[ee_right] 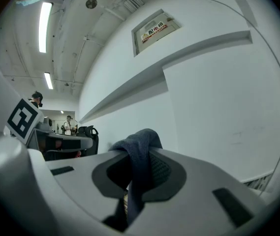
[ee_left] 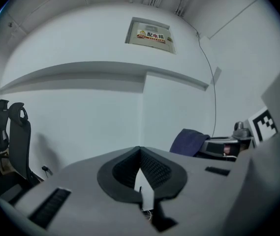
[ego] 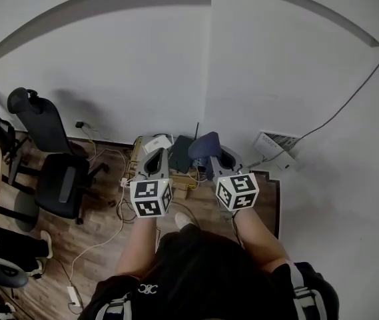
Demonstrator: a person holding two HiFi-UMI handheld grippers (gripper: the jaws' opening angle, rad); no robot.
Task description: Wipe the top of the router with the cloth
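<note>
My right gripper (ee_right: 140, 157) pinches the dark blue cloth (ee_right: 138, 142). On my left gripper (ee_left: 140, 152) the jaws are pressed together, empty.

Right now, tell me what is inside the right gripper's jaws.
The dark blue cloth is pinched in the right gripper, bunched above the jaws and trailing below them. It hides the inner jaw faces. Nothing else shows there.

Soft, even indoor light; long white ceiling strip lights (ee_right: 45, 23) glare in the right gripper view. Fisheye bending curves the white wall (ego: 242, 59), corners go black, the grey left claw (ee_left: 140, 156) blurs close up
</note>
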